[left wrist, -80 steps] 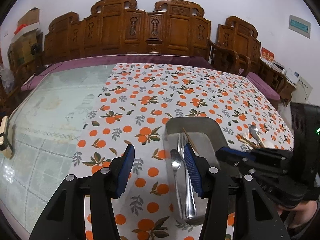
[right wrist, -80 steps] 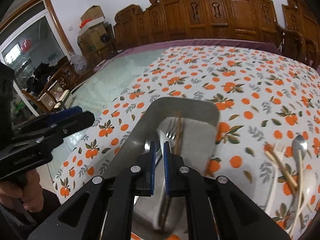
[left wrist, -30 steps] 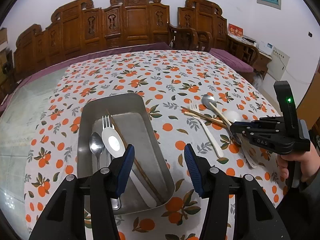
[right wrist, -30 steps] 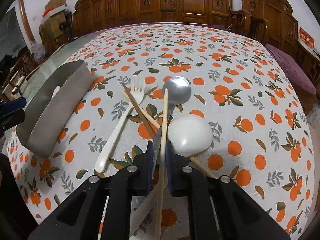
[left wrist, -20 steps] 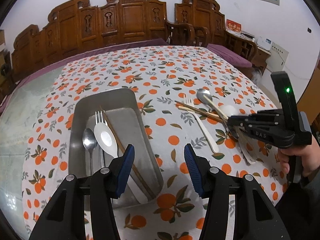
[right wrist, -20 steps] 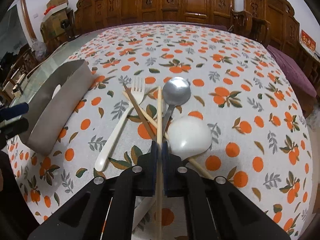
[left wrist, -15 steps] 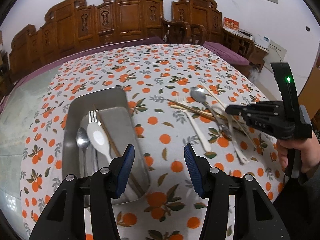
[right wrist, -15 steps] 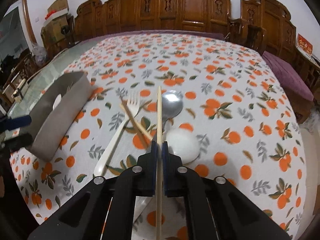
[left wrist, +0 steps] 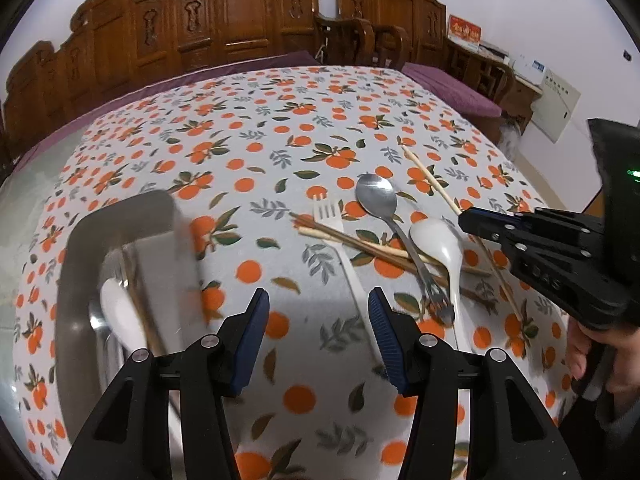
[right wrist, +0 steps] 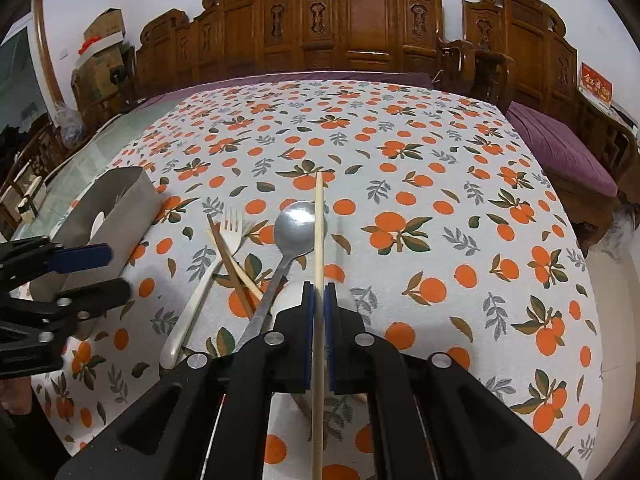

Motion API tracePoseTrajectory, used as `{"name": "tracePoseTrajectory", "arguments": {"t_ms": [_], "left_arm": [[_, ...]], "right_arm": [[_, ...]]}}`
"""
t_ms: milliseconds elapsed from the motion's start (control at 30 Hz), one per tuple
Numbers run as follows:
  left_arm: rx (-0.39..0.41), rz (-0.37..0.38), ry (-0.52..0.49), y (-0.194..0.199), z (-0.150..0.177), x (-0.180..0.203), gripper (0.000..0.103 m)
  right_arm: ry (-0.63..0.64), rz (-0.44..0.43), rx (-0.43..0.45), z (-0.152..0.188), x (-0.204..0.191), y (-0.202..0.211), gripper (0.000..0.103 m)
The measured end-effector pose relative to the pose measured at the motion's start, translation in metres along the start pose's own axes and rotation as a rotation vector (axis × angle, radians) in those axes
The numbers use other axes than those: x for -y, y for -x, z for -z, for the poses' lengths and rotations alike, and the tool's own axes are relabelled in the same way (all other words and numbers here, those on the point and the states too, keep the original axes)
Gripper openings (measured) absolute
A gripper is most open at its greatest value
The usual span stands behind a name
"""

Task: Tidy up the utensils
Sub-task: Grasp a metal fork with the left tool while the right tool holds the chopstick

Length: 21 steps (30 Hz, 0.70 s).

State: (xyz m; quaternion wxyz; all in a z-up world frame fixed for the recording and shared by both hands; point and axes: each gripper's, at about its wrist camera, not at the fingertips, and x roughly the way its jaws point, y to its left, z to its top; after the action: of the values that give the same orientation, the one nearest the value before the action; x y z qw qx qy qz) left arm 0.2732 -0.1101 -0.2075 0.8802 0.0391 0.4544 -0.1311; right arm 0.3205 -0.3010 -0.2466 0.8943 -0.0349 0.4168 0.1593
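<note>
right gripper (right wrist: 319,320): jaws pinching a pale chopstick (right wrist: 319,240), lifting it clear of the cloth
left gripper (left wrist: 316,332): jaws spread, gripping nothing
loose utensils: metal spoon (right wrist: 298,228), white fork (right wrist: 208,276) lying mid-tabletop
metal tray (left wrist: 116,224): sitting near tabletop's left edge

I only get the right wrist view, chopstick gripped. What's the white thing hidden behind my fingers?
Observer: A white spoon, lying beside the metal spoon across the crossed chopsticks.
Operator: What's inside the tray? I see only its wall.
Observer: A second white spoon lies in the tray; the rest is blurred.
Operator: Is the left gripper carrying anything?
Observer: No; the left gripper has its fingers open and empty, above the tablecloth between tray and white fork.
</note>
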Motion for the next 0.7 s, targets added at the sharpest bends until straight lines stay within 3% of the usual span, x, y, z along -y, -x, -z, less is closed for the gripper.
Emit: {"name": "tracePoseTrajectory", "arguments": {"t_ms": [333, 433, 633, 700], "left_arm": [[-0.055, -0.031, -0.042, -0.041, -0.017, 0.020, 0.049], [-0.091, -0.026, -0.031, -0.055, -0.019, 0.021, 0.033], [-0.118, -0.042, -0.035, -0.068, -0.019, 0.022, 0.021], [-0.116, -0.038, -0.039, -0.068, -0.019, 0.021, 0.009]], "right_arm": [[-0.035, -0.018, 0.018, -0.005, 0.010, 0.004, 0.006], [-0.046, -0.024, 0.019, -0.006, 0.012, 0.004, 0.006], [-0.042, -0.032, 0.021, -0.007, 0.010, 0.005, 0.006], [-0.043, -0.034, 0.021, -0.007, 0.010, 0.005, 0.006]]}}
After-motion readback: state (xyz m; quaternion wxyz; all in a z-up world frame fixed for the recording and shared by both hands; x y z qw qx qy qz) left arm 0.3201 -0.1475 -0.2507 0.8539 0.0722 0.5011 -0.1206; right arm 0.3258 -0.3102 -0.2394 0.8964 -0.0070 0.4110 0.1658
